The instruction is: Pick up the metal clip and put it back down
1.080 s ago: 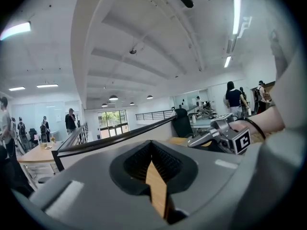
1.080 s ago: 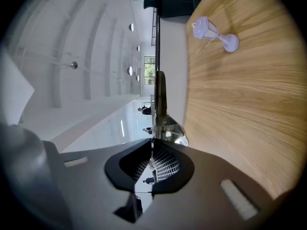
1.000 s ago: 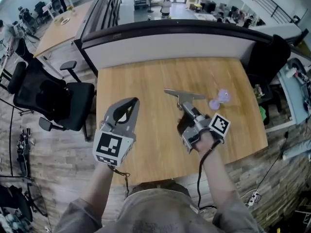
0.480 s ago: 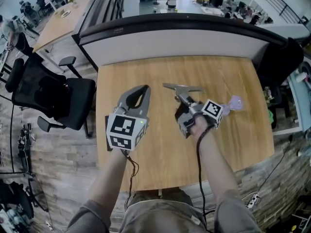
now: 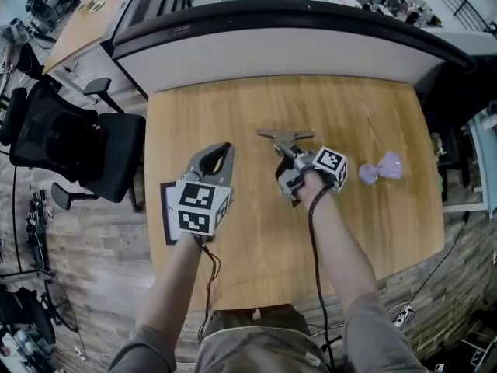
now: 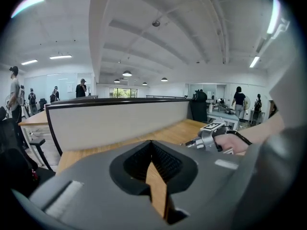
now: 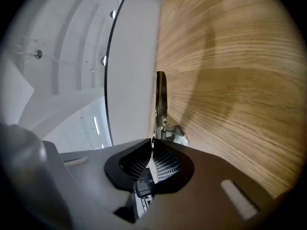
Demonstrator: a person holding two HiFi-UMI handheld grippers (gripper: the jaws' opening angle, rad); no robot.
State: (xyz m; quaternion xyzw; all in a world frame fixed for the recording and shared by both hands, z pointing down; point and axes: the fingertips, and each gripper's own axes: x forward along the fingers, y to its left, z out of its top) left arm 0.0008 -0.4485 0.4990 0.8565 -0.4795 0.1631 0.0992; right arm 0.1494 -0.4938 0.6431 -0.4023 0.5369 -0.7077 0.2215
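The metal clip [image 5: 284, 137], flat and silvery with a wide bar at its far end, hangs low over the middle of the wooden table [image 5: 233, 107]. My right gripper [image 5: 292, 153] is shut on its near end. In the right gripper view the clip [image 7: 161, 99] sticks out edge-on past the closed jaws [image 7: 152, 152] and casts a shadow on the wood; I cannot tell whether it touches. My left gripper [image 5: 225, 147] hovers to the left of the clip, apart from it. Its jaws [image 6: 151, 142] meet at the tips with nothing between them.
A small purple object [image 5: 380, 167] lies on the table to the right of the right hand. A white partition with a dark rim [image 5: 272, 53] runs along the table's far edge. A black office chair [image 5: 78, 146] stands off the left side.
Both grippers have sunk toward the tabletop. The right one still grips the clip, and the purple object now lies farther to its right.
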